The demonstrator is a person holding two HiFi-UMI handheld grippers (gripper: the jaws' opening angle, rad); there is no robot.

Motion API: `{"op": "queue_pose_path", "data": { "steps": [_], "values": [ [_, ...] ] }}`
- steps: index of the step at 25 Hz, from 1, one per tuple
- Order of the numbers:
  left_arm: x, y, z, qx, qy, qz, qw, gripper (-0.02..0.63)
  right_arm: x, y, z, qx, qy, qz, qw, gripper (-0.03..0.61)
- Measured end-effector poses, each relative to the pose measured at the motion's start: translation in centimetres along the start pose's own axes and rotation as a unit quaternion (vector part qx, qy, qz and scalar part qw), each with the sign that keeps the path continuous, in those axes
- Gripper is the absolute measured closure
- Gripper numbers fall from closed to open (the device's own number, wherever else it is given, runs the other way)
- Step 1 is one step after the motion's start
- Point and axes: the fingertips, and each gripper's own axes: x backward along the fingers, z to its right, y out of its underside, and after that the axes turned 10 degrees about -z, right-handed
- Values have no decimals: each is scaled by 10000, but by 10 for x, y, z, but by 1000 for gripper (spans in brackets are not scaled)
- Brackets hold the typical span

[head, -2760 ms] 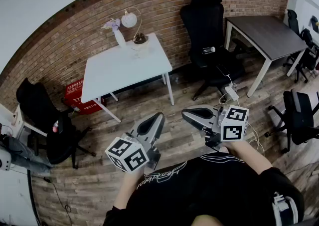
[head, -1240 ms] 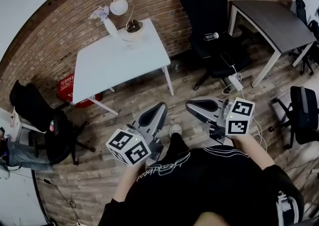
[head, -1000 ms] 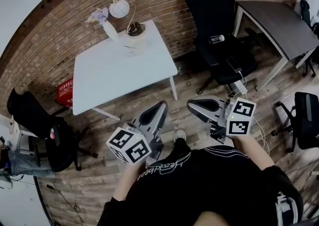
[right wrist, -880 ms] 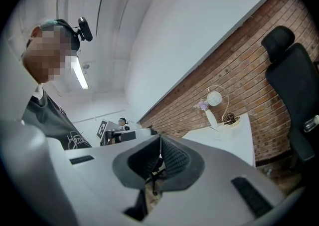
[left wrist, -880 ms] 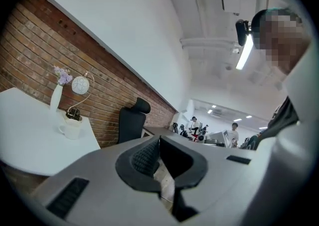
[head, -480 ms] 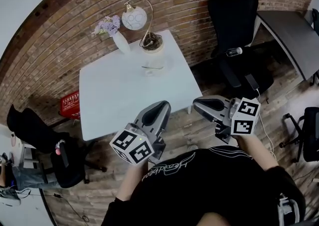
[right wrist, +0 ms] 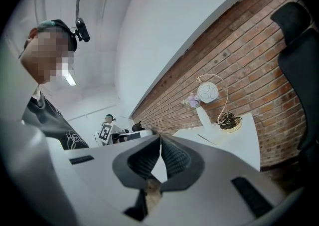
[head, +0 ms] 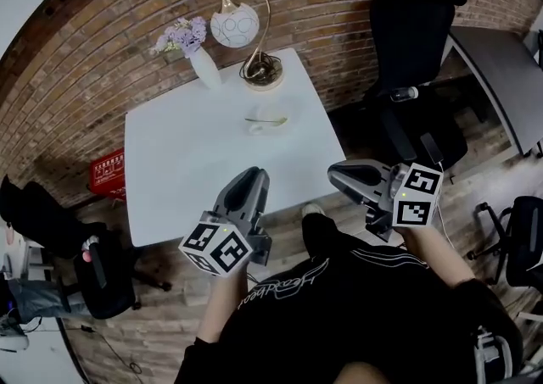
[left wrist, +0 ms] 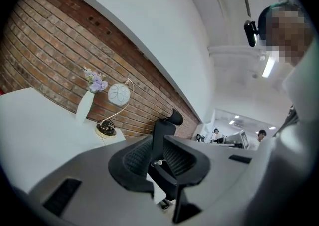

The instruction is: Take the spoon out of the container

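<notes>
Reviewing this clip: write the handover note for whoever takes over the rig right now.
Left tongs: jaws opening, narrow gap, nothing between them.
Right tongs: shut, empty.
Both are held near the front of the white table, well short of the job's things.
Spoon: in the clear container on the table's far side, by the lamp.
Done: nothing.
Left: reach in, grip the spoon, lift it out.

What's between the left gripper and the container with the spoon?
Nothing but bare white table lies between the left gripper, whose empty jaws are opening, and the container with the spoon. The head view shows this.
</notes>
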Motion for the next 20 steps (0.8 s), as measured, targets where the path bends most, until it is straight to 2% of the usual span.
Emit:
{"op": "queue_pose_path", "data": {
  "steps": [8,15,20],
  "values": [
    [-48,-9,-64,206,-600,-241,9977,454,-36,-22,58,-178,-229,-138,9995,581],
    [-94,-2,-124,400,-906,-624,9931,420,-60,-38,112,-398,-286,-212,9986,581],
    [-121,12,-168,748,-1130,-845,9872,419,-73,-44,143,-528,-256,-290,9979,581]
  ]
}}
